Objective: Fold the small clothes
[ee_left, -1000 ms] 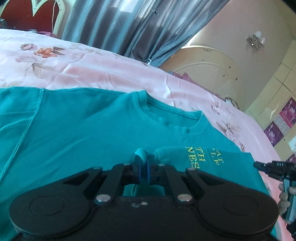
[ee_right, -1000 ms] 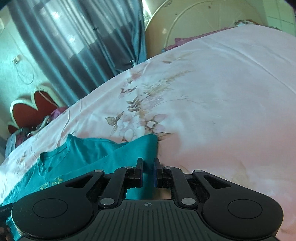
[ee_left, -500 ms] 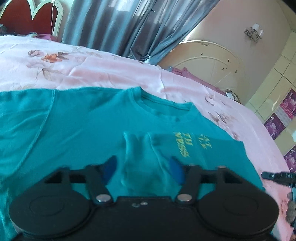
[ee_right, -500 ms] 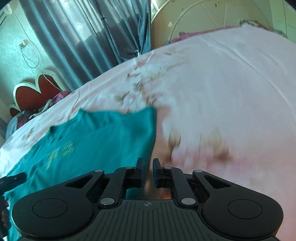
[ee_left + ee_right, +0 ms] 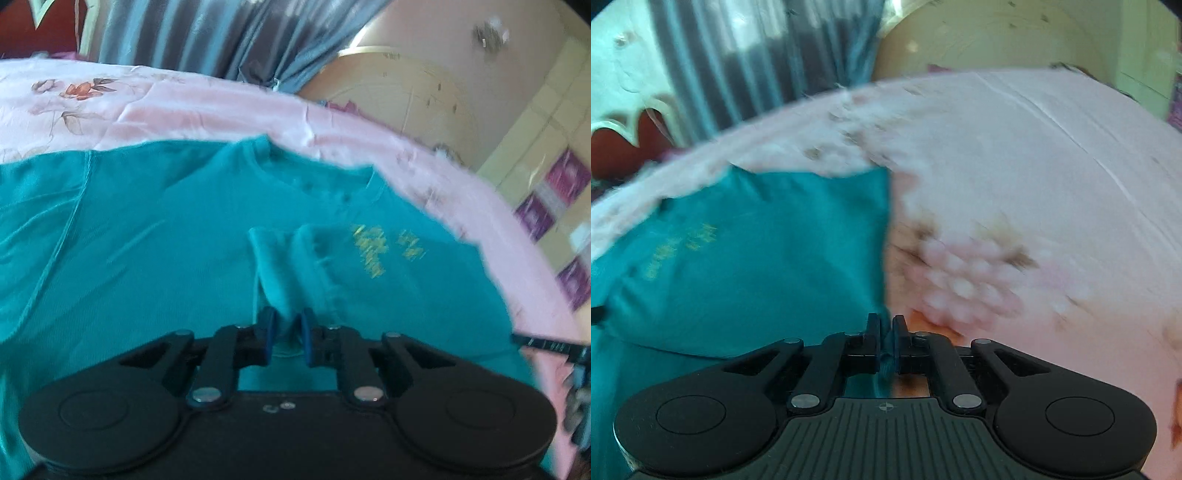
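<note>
Left tongs [image 5: 287, 334]: jaws pinching a bunched ridge of the teal T-shirt [image 5: 147, 258], blue pads narrowed on the fabric with a small gap showing between them. The ridge is rising just ahead of the tips, looks like a folded-in sleeve.

Right tongs [image 5: 885, 339]: jaws clenched on the shirt's edge, a sliver of teal showing between the pads. Shirt edge is running straight away from the tips; cloth lying to the left of them, bare pink floral bedsheet [image 5: 1034, 184] to the right.

Beyond the left tips: yellow lettering [image 5: 373, 251] to the right-front, collar [image 5: 317, 181] further ahead. The shirt is lying spread on the sheet, with the sheet continuing past it. Far back: grey curtain [image 5: 221, 33], cream round headboard [image 5: 406, 96]. Both views are motion-blurred.

Judgement: a fold of the side panel across the body is in hand.

To do well:
- keep both pinches level, so the edge between them is staying taut;
- carry together, same pace;
- lay the edge parallel to the shirt's midline before releasing;
- check the left pinch is holding only the intended layer.
</note>
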Available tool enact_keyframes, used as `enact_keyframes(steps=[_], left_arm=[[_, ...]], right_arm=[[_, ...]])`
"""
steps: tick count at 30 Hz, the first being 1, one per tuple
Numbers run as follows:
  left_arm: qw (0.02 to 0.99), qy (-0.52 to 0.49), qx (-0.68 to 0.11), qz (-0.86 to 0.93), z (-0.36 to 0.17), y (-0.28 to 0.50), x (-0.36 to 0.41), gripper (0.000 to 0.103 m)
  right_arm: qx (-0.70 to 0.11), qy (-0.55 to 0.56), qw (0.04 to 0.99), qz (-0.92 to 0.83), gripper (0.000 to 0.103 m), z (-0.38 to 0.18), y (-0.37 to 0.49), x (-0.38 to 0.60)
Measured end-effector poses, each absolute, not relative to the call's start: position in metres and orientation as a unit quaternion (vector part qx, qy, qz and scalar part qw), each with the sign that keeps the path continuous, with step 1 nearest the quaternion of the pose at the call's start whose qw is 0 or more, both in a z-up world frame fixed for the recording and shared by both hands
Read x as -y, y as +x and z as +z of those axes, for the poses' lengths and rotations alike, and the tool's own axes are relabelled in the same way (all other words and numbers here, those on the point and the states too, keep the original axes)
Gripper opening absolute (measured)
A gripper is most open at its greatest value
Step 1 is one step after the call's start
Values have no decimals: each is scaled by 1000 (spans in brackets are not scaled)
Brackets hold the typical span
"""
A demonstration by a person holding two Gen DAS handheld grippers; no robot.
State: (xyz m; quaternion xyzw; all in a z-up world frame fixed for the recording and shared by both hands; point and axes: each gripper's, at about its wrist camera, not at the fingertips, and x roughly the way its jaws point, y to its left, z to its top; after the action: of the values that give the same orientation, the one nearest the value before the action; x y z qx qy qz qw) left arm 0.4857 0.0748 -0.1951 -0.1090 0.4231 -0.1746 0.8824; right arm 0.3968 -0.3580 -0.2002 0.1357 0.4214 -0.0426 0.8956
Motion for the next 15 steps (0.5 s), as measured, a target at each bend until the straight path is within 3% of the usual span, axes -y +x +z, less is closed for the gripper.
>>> enact_keyframes(steps=[3, 4, 7, 15], left_arm=[[884, -113, -421, -166, -192, 484, -85, 14], [890, -108, -415, -155, -187, 481, -90, 25], [912, -104, -370, -145, -167, 469, -94, 39], [881, -61, -421, -207, -188, 477, -40, 40]], right_arm=[[-414, 150, 896, -63, 5, -191, 395, 356], [-400, 148, 901, -73, 5, -183, 391, 354], [-366, 141, 917, -72, 5, -165, 386, 346], [-441, 94, 891, -50, 5, -190, 409, 333]])
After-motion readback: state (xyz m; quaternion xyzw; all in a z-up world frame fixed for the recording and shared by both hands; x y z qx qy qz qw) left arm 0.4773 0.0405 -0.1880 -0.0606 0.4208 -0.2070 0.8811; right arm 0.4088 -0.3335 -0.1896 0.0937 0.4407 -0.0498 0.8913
